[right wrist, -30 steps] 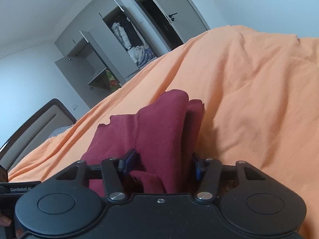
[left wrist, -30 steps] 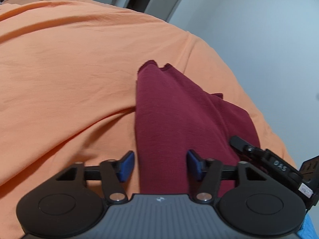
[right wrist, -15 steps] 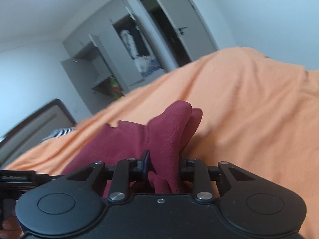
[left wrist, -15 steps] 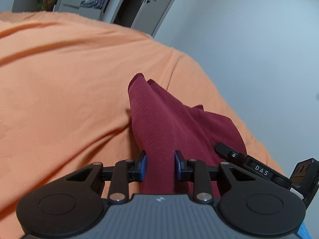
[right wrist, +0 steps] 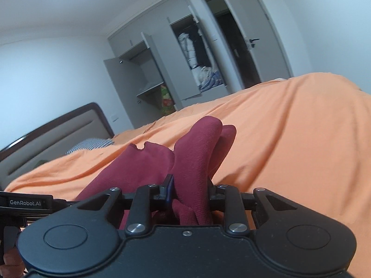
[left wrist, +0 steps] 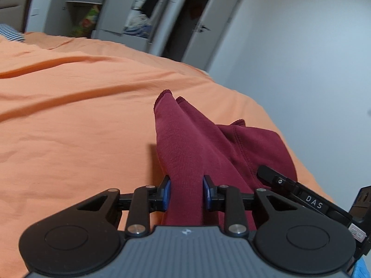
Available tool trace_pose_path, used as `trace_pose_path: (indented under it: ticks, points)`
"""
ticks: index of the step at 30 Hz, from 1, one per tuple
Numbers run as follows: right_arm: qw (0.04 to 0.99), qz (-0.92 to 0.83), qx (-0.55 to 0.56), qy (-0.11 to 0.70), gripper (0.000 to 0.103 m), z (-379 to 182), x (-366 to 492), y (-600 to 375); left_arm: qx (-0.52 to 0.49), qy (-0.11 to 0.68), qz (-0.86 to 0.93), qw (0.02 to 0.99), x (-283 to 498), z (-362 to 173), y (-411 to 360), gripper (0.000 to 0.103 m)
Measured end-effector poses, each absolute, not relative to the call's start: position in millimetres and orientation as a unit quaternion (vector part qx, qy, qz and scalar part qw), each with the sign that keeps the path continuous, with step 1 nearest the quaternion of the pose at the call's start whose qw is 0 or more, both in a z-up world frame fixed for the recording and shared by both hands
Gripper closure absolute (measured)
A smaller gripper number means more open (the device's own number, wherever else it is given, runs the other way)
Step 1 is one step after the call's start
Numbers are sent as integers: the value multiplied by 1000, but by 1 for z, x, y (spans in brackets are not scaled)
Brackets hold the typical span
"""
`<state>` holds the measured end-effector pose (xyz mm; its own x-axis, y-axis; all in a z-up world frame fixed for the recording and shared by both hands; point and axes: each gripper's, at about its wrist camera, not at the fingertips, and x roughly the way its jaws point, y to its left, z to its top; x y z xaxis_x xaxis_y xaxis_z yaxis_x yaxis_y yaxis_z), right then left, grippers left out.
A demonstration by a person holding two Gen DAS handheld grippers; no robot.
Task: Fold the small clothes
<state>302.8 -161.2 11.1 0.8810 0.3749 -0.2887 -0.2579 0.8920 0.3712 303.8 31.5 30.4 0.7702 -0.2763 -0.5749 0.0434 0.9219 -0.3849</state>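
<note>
Two grippers, left [left wrist: 186, 193] and right [right wrist: 190, 191], each clamped on a bunched fold of maroon garment [left wrist: 185, 153] above orange bedsheet [left wrist: 69, 120].

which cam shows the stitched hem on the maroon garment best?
Left wrist. The maroon garment runs forward from the left tool, with the seam stitching in plain sight. Right wrist shows bunched folds in the right tool, stitching not discernible.

Black grippers [left wrist: 186, 193] [right wrist: 190, 191], blue-padded fingers [left wrist: 166, 193], silver screws, apparently ribbed grey housing.
</note>
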Motion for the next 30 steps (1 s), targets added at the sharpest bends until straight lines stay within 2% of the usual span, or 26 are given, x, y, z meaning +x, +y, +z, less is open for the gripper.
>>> trace_pose_path:
  ticks: [6, 12, 14, 15, 17, 19, 26, 30]
  points:
    - [956, 158, 138, 205, 74, -2, 317, -141, -200, 356, -56, 911, 308, 6, 51, 72]
    - [955, 141, 137, 223, 60, -8, 319, -149, -197, 362, -44, 910, 307, 0, 50, 62]
    - [956, 139, 134, 222, 53, -7, 314, -150, -191, 361, -37, 912, 307, 3, 50, 50]
    - [956, 138, 133, 220, 49, -5, 313, -149, -187, 361, -33, 913, 308, 5, 48, 48]
    - [959, 138, 128, 211, 34, -1, 306, -149, -184, 360, -25, 914, 304, 7, 47, 35]
    - [963, 138, 118, 199, 29, 4, 298, -149, -183, 354, -20, 917, 300, 11, 45, 28]
    - [974, 138, 94, 153, 7, 26, 253, -148, -159, 323, -3, 933, 272, 34, 41, 7]
    - [979, 134, 87, 125, 1, 38, 224, -149, -143, 294, 3, 945, 253, 49, 37, 1]
